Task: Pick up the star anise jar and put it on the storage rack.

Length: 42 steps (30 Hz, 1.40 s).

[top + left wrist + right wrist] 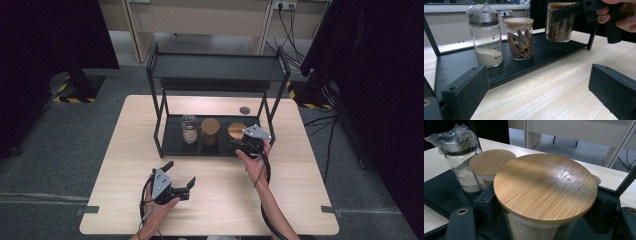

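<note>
From where I stand, the left gripper (179, 176) rests low over the bare wooden table (220, 200), at about seven o'clock from the table's middle, jaws spread wide apart with nothing between them. In the left gripper view those two black jaws frame the wood grain, and the rack stands beyond at twelve o'clock.

The black two-tier rack (215, 67) sits at the far middle of the table, and three jars line its lower shelf. At the left, about eleven o'clock from the table's middle, stands the clear jar with white powder (487, 37), its metal cap wrapped in crinkled plastic. Just beside it, at twelve o'clock, is the middle jar of curled brown bark (519, 38) under a bamboo lid. Third, at one o'clock, stands the right jar (559, 28), also bamboo-lidded, holding brown pieces.

The right gripper (239, 143) reaches in at that third jar, held by the right hand (254, 162). Its jaws are clamped on the glass just under the lid (545, 186), one pad on either side, the jar upright on the shelf.
</note>
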{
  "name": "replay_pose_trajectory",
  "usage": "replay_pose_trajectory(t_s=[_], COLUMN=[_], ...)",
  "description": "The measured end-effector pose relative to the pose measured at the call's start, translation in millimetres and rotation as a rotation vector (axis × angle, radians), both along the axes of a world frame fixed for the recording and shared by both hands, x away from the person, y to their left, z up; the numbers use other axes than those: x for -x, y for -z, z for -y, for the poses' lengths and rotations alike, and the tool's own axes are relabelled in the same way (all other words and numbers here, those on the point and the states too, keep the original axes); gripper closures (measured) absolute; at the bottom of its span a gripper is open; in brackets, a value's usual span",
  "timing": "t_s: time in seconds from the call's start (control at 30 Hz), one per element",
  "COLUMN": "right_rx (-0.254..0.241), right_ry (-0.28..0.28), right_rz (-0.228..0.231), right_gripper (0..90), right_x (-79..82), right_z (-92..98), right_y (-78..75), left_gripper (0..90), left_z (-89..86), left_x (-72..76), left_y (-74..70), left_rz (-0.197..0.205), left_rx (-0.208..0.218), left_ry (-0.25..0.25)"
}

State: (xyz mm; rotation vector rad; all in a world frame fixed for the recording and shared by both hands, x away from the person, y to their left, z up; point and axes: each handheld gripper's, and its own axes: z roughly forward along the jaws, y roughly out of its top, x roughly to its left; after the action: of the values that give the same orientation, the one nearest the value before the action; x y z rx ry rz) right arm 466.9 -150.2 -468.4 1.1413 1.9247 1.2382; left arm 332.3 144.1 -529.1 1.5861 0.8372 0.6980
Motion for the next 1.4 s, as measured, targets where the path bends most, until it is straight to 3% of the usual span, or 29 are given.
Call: replay_pose_trajectory(t_s=[0.9,1.4], right_rx=[0.020,0.024], right_ry=[0.049,0.051], right_rz=[-0.023,-0.029], right_gripper=[25.8,25.8], right_x=[-31.5,-37.5], right_z=[-6.8,-11.8], right_y=[16.0,23.7], left_gripper=[2.6,2.6], left_z=[-0.2,-0.1], left_x=[0.1,0.1], left_y=[0.0,0.1], left_rz=[0.001,0.002], left_rx=[0.002,0.001], left_ry=[0.001,0.001])
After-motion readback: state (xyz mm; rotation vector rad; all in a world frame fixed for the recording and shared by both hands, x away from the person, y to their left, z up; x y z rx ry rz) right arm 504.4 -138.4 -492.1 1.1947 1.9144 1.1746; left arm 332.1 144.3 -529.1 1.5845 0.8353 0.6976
